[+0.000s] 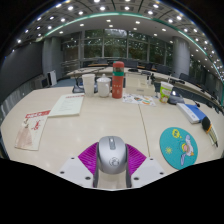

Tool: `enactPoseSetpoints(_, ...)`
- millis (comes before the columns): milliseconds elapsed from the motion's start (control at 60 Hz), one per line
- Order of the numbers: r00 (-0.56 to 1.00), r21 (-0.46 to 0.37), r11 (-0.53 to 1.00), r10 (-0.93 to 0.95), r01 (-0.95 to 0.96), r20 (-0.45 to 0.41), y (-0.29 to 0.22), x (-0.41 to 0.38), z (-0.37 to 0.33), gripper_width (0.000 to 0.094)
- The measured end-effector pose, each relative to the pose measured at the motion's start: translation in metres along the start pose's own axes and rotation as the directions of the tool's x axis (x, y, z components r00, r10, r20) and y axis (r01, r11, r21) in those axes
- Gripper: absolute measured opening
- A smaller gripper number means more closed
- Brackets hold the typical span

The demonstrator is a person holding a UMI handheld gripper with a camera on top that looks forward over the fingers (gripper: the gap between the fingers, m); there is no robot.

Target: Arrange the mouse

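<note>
We observe the claw point(111, 170) closed on a rounded, smooth grey mouse point(111, 153), magenta pads point(89, 158) pressing both flanks, above the pale matte worktop point(100, 120); a round turquoise printed mat point(179, 147) lies flat just beside; a cylindrical red-capped bottle point(118, 82) stands well beyond.

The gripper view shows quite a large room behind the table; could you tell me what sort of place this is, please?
Probably an office or meeting room. Long pale tables run toward big windows under rows of ceiling lights, with chairs beyond. The gripper has its jaws about a grey mouse, near a round cartoon mouse pad.
</note>
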State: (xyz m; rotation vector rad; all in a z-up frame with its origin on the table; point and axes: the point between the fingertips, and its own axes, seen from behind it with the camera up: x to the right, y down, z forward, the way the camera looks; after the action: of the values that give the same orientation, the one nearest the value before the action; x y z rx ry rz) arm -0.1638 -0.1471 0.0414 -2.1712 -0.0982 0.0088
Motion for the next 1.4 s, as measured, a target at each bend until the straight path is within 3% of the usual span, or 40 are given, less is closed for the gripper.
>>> enactPoseSetpoints(167, 0.999, 0.213, 0.976, 0.038, -0.036, -0.008, -0.113, 0.058, -0.058, 0.0370)
enactPoseSetpoints(267, 0.995, 0.246, 0.966, 0.090, -0.074, -0.052, -0.139, 0.129, -0.065, 0.0369)
enactPoseSetpoints(367, 0.988, 0.190, 0.978, 0.109, -0.087, -0.108, -0.121, 0.202, -0.042, 0.0369)
enactPoseSetpoints(467, 0.986, 0.104, 0.990, 0.111, -0.098, -0.127, -0.068, 0.253, -0.008, 0.0369)
enactPoseSetpoints(567, 0.988, 0.020, 0.997, 0.077, -0.075, -0.132, -0.018, 0.277, 0.022, 0.0371)
enactPoseSetpoints(683, 0.990, -0.021, 0.995, 0.092, -0.095, -0.106, 0.016, 0.284, 0.043, 0.0379)
enactPoseSetpoints(817, 0.992, -0.059, 0.993, 0.096, -0.101, -0.079, 0.037, 0.279, 0.051, 0.0507)
enactPoseSetpoints(867, 0.993, -0.059, 0.994, 0.090, -0.094, -0.076, 0.038, 0.279, 0.048, 0.0608)
enactPoseSetpoints(950, 0.993, -0.045, 0.996, 0.075, -0.080, -0.095, 0.032, 0.279, 0.030, 0.0861)
enactPoseSetpoints(967, 0.992, -0.039, 0.996, 0.075, -0.079, -0.102, 0.030, 0.279, 0.025, 0.0872)
enactPoseSetpoints(1400, 0.985, 0.053, 0.998, 0.036, -0.027, -0.166, -0.001, 0.218, -0.222, 0.0859)
